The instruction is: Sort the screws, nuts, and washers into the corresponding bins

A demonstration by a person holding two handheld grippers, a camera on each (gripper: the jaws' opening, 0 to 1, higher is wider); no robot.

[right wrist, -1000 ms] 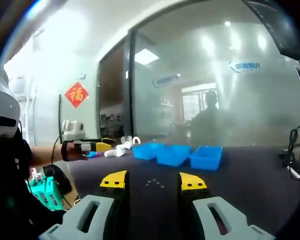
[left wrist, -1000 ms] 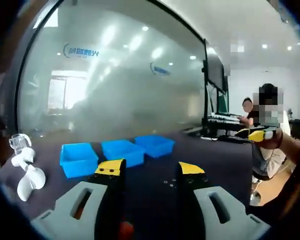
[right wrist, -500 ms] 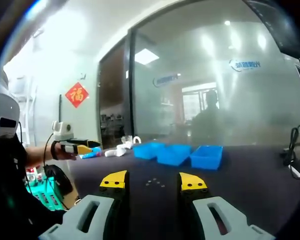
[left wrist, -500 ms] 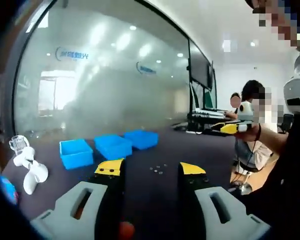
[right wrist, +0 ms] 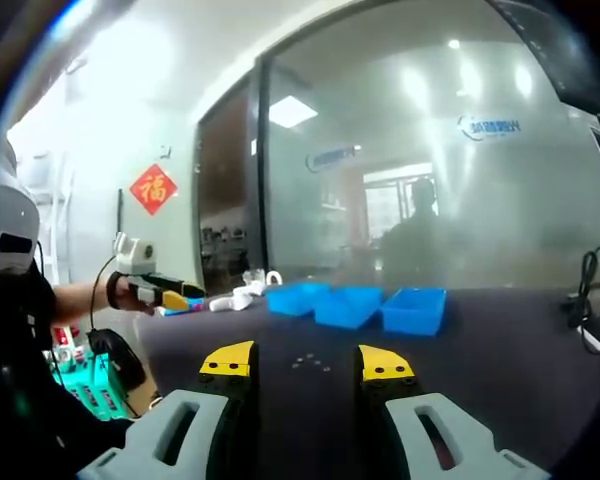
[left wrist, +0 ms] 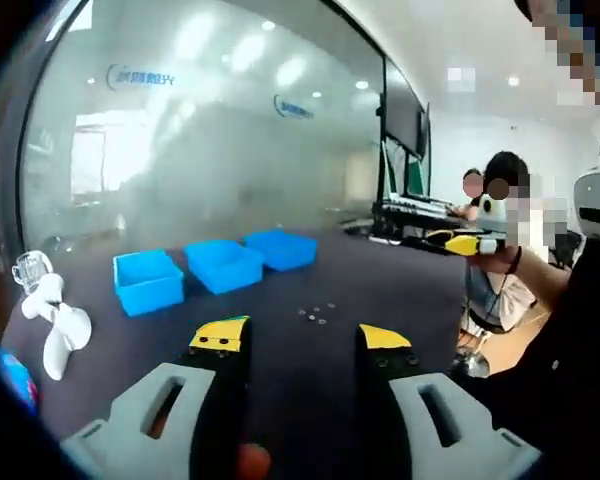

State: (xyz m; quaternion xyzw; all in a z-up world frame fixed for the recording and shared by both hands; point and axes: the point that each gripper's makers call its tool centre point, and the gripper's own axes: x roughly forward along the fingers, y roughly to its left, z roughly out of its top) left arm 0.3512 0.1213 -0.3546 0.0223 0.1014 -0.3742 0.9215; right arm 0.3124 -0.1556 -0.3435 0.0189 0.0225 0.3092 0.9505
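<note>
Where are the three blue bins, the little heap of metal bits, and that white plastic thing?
blue bins (left wrist: 224, 266), left gripper view, on the middle bin's front wall.
metal bits (left wrist: 316, 315), left gripper view, middle of the scattered cluster.
white plastic thing (left wrist: 64, 332), left gripper view, on its broad lower lobe.

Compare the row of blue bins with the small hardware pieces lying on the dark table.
The blue bins are large, bright blue open boxes, three in a row; the hardware pieces are tiny pale specks in a loose cluster, too small to tell apart. The bins stand toward the frosted glass wall; the pieces lie nearer the left gripper, apart from the bins. Both rest on the dark table.
</note>
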